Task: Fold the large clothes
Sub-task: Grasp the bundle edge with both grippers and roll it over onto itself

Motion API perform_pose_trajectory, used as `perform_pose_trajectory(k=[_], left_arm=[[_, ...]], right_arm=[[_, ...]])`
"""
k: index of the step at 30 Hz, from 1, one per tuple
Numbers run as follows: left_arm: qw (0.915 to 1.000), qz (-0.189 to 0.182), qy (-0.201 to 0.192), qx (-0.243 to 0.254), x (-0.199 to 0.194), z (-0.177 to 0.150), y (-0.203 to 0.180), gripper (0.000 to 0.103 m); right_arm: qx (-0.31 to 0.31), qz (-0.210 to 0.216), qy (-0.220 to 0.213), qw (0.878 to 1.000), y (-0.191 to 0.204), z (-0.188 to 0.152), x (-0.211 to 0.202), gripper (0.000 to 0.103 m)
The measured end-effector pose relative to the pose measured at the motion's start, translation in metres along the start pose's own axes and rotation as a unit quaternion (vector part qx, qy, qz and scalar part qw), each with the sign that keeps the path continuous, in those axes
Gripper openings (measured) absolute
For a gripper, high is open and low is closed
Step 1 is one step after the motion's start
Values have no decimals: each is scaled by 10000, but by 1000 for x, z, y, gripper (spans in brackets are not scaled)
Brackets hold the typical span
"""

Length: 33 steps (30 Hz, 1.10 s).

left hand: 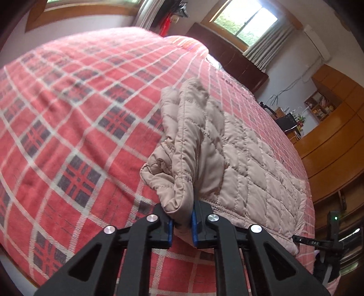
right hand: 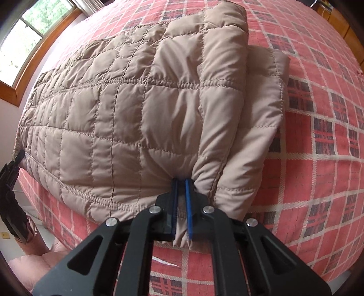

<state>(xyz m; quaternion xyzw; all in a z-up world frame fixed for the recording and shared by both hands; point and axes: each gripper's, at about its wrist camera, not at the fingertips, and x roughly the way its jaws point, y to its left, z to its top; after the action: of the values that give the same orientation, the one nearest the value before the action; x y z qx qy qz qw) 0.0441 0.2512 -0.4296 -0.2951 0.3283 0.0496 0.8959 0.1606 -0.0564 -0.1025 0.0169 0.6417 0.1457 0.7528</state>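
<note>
A beige quilted jacket (left hand: 245,168) lies partly folded on the red plaid bed cover (left hand: 75,113). My left gripper (left hand: 182,224) is shut on a bunched fold at the jacket's near left edge, with fabric pinched between its blue pads. In the right wrist view the jacket (right hand: 118,113) spreads away to the left, a sleeve folded over its right side. My right gripper (right hand: 181,205) is shut on the jacket's near hem, and cloth hangs down between its fingers. The other gripper (right hand: 10,182) shows at the left edge of the right wrist view, and at the right edge (left hand: 327,241) of the left wrist view.
The plaid cover (right hand: 318,159) spreads wide on both sides of the jacket. A dark headboard (left hand: 232,57) and a curtained window (left hand: 245,20) stand beyond the bed. Wooden cabinets (left hand: 334,145) line the right wall. A pink sleeve (right hand: 38,261) shows at lower left.
</note>
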Motion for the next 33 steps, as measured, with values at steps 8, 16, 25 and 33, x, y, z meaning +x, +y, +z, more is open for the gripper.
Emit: perform_pose_trajectory(k=[8, 16, 25, 33], left_arm=[[9894, 287, -486, 1336, -25, -5, -63, 10], [9671, -48, -470, 2500, -20, -21, -138, 10], [9452, -458, -54, 3231, 9, -46, -190, 10], [9283, -568, 713, 3606, 60, -70, -196, 10]], right_arm=[[104, 8, -84, 9999, -11, 0, -26, 5], [217, 172, -14, 9996, -24, 1, -30, 5], [252, 269, 52, 9993, -31, 11, -21, 5], [269, 309, 75, 9991, -33, 11, -17, 5]])
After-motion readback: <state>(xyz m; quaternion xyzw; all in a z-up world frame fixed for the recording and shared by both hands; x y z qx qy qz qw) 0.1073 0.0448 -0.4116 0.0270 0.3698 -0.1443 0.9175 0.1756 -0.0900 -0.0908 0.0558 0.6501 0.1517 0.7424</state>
